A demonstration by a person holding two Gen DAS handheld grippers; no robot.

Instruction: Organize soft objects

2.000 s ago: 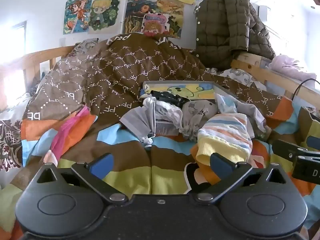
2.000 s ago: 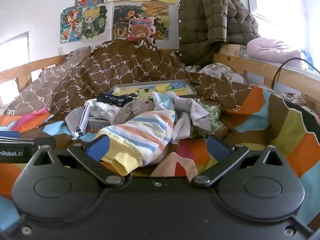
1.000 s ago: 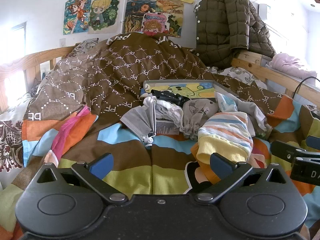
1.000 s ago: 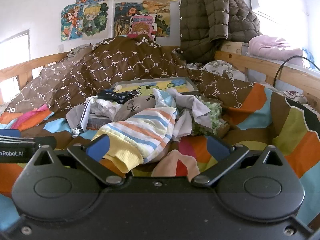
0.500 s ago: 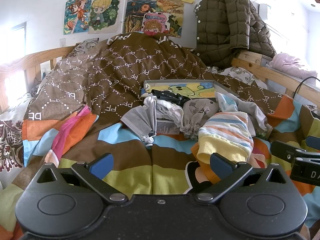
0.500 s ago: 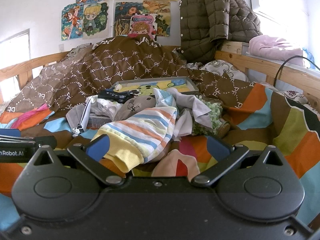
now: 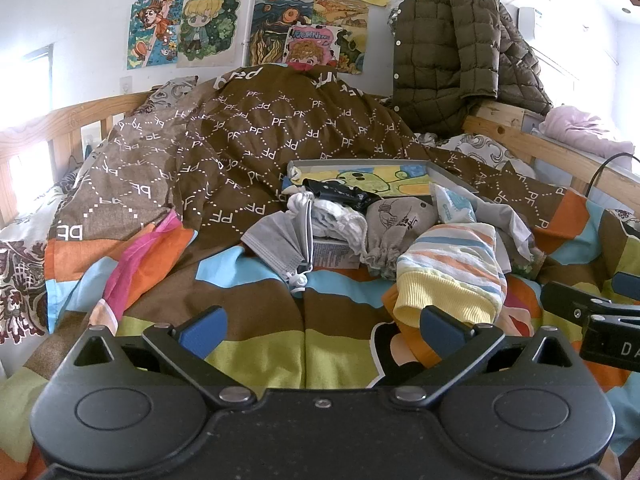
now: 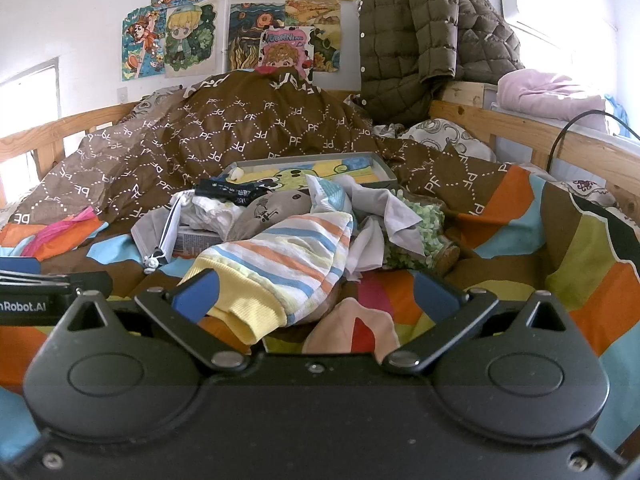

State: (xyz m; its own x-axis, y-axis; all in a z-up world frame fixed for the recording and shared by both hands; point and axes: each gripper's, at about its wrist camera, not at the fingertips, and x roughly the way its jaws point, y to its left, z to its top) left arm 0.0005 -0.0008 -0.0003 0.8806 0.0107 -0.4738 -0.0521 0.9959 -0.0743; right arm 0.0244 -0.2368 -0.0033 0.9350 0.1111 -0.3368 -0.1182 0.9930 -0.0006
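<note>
A pile of soft things lies on the bed ahead of both grippers. Nearest is a striped cloth with a yellow cuff (image 7: pixel 452 276) (image 8: pixel 280 264). Behind it lie a grey drawstring pouch (image 7: pixel 396 224) (image 8: pixel 272 210), a grey face mask (image 7: pixel 280 244) (image 8: pixel 150 236), white cloth (image 7: pixel 340 220), a black band (image 7: pixel 340 192) (image 8: pixel 228 190) and grey-white cloth (image 8: pixel 384 208). My left gripper (image 7: pixel 320 330) is open and empty, left of the striped cloth. My right gripper (image 8: pixel 316 294) is open and empty, with the yellow cuff just ahead between its fingers.
A grey tray with a cartoon picture (image 7: pixel 360 176) (image 8: pixel 304 168) rests behind the pile against a heaped brown quilt (image 7: pixel 260 132). A green-patterned bag (image 8: pixel 420 232) lies right. Wooden bed rails (image 8: pixel 520 128) run on both sides; a quilted jacket (image 7: pixel 452 52) hangs at the back.
Both views have shifted only slightly; the pile and both open grippers stand as before.
</note>
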